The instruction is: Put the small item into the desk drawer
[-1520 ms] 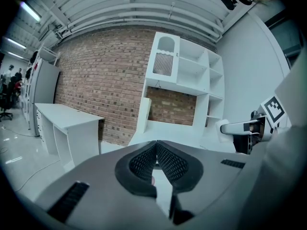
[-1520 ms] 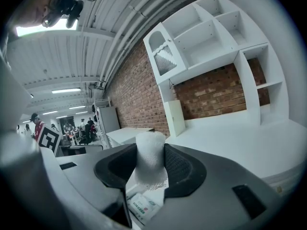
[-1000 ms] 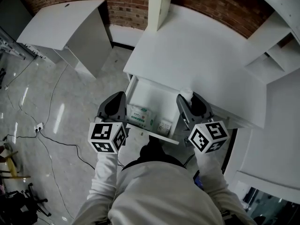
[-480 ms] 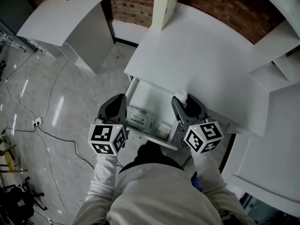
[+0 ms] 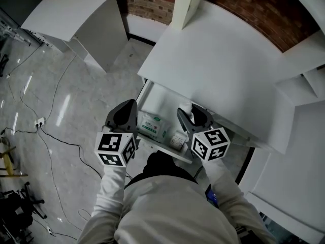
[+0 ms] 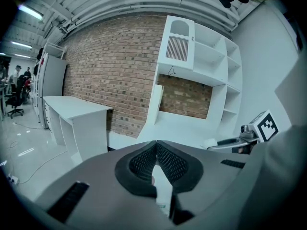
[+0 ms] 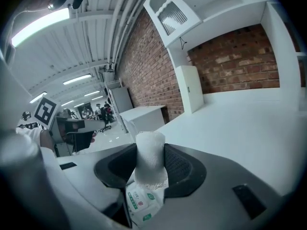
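Both forearms in white sleeves reach forward from the body, side by side over the open desk drawer [image 5: 163, 101]. Each hand carries its gripper pointing ahead and tilted somewhat downward.

The left gripper [image 5: 130, 104] hangs over the left front corner of the drawer, its marker cube nearest the person. In the left gripper view its fingers [image 6: 142, 162] are together, with the ribbed pads meeting at the tips. Nothing is caught between them, and only a narrow slit lower down shows the white drawer beneath.

The right gripper [image 5: 186, 114] is over the right side of the drawer, just under the front edge of the white tabletop [image 5: 223, 67]. Its fingers [image 7: 180, 168] are clamped on a small white roll [image 7: 150, 157] of gauze-like material. The roll stands upright between the pads, its top rising above the fingertips and its frayed lower edge hanging down between them. In the head view the roll shows as a white knob at the tips of the right gripper, above the drawer's inside rather than resting in it.

Directly under the roll, in the drawer, lies a white packet with green print [image 5: 153, 126]. A small white box [image 5: 177, 139] sits beside the packet, close to the drawer front. The roll is held near the packet, though I cannot tell whether it touches it. The two grippers are apart, with the packet lying between them in the head view.
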Motion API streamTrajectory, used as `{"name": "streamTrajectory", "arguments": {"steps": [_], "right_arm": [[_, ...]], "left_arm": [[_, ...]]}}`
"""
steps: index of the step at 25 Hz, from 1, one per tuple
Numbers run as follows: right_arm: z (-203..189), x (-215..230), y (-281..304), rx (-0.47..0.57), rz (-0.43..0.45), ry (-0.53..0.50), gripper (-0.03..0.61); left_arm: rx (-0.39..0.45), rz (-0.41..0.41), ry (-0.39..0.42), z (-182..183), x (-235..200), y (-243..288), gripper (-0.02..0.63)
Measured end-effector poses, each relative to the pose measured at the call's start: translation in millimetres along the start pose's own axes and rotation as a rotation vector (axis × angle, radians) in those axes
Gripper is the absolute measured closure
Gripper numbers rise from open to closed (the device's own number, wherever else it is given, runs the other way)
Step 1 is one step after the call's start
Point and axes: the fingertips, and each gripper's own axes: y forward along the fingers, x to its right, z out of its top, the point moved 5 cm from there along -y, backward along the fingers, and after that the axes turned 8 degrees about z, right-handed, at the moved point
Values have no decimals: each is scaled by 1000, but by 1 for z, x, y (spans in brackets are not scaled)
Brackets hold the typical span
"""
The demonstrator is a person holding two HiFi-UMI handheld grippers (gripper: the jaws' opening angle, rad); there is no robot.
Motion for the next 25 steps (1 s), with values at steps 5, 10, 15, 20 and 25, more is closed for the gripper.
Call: {"name": "streamTrajectory", "arguments": {"steps": [5, 10, 15, 20, 25], "right_arm": [[-33, 7, 15, -112, 12, -9, 385], [-68, 21, 27, -221, 12, 18, 385], [-96, 32, 38, -318, 7, 56, 385], [-124, 38, 55, -416, 5, 59, 385], [-149, 43, 72, -521, 6, 50, 385]], "left_arm": [[-16, 15, -9, -6, -2, 1, 597], [-29, 33, -10, -9, -4, 1, 597], [-43, 37, -15, -15, 0, 1, 597], [-57, 45, -17, -21, 2, 0, 597], [-67, 53, -25, -25, 4, -1, 597]]}}
